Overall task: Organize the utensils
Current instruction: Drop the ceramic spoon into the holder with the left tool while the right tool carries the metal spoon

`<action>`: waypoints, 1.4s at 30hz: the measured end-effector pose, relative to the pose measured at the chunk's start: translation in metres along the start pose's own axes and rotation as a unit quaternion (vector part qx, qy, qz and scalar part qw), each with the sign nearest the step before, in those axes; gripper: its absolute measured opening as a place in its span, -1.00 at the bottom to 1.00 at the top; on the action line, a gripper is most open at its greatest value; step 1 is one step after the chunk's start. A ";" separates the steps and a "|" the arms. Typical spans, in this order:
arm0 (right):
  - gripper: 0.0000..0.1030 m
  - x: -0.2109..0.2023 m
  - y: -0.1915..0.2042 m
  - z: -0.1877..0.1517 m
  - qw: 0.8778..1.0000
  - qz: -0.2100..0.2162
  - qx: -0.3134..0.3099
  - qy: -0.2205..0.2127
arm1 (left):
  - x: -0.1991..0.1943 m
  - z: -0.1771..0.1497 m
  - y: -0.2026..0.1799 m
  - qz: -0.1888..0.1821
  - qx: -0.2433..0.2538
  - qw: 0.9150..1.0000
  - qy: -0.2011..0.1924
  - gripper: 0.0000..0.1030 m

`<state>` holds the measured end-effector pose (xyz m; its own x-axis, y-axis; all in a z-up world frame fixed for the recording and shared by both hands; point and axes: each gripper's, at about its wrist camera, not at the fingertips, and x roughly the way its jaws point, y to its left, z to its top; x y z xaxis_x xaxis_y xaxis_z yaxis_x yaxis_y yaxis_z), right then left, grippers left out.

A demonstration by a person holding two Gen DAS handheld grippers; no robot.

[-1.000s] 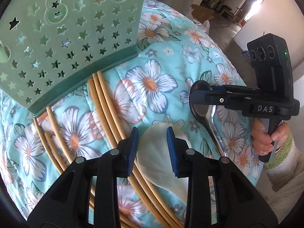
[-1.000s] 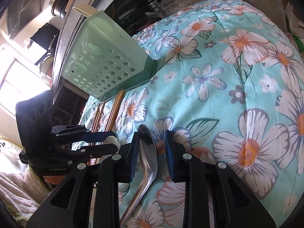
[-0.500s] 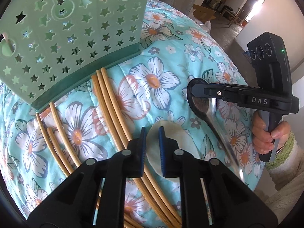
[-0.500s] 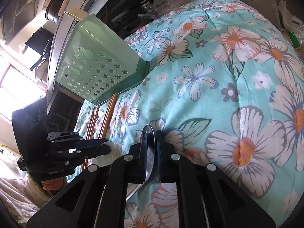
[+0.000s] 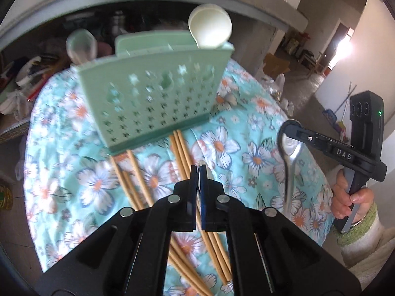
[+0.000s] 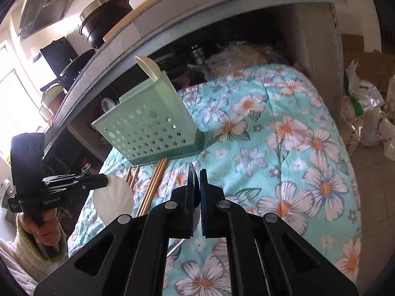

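Green holder (image 5: 158,98): two spoons (image 5: 209,29) stowed. Left gripper (image 5: 198,170) jaws clamp white spoon (image 6: 113,199); right gripper (image 6: 196,175) jaws clamp metal spoon (image 5: 290,153), both aloft. Chopsticks (image 5: 182,153) remain on floral quilt (image 6: 284,148).

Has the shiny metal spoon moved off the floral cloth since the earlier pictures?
Yes. The metal spoon, clamped in the right gripper, now hangs above the floral cloth instead of lying on it.

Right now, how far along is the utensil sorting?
Partly done. Two pale spoons already stand in the green holder. In hand: the left gripper is shut on a white spoon, the right gripper on a metal spoon, both off the floral cloth. Left: drop both in, then the chopsticks lying on the cloth.
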<state>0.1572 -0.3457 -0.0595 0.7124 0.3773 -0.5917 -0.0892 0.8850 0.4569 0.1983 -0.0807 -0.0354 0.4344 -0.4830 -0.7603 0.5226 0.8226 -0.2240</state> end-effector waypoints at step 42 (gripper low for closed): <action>-0.91 -0.038 0.006 0.016 0.997 -0.010 0.024 -0.069 | -0.049 0.101 0.059 0.229 0.005 0.932 -0.281 -0.94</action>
<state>0.1402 -0.3594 -0.0237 0.8027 0.3152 -0.5063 -0.0430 0.8773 0.4780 0.2818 -0.0389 0.0501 0.9276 -0.1658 -0.3349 0.1941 0.9796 0.0528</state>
